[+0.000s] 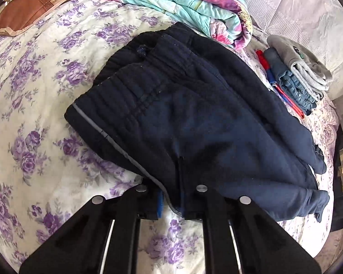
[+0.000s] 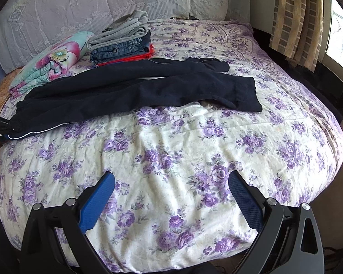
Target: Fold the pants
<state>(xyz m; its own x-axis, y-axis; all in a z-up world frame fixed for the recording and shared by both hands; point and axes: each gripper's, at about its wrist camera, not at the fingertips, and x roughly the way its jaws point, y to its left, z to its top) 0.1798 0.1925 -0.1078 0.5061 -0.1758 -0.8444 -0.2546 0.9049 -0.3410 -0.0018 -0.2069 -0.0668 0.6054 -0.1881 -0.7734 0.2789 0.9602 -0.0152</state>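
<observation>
Dark navy pants (image 1: 183, 114) lie on the floral bed, waistband toward the upper left in the left wrist view. My left gripper (image 1: 171, 207) is shut on the near edge of the pants by the grey side stripe. In the right wrist view the pants (image 2: 135, 89) stretch across the bed with both legs to the right, the far leg slightly apart. The left gripper (image 2: 0, 127) shows there at the left edge, holding the waist end. My right gripper (image 2: 171, 198) is open and empty above bare bedspread, well in front of the pants.
A stack of folded clothes (image 2: 121, 45) and a folded floral quilt (image 2: 50, 59) lie behind the pants. A brown pillow (image 1: 22, 11) sits at the far left. A curtain (image 2: 295, 20) hangs right. The bed edge (image 2: 331, 137) drops away at right.
</observation>
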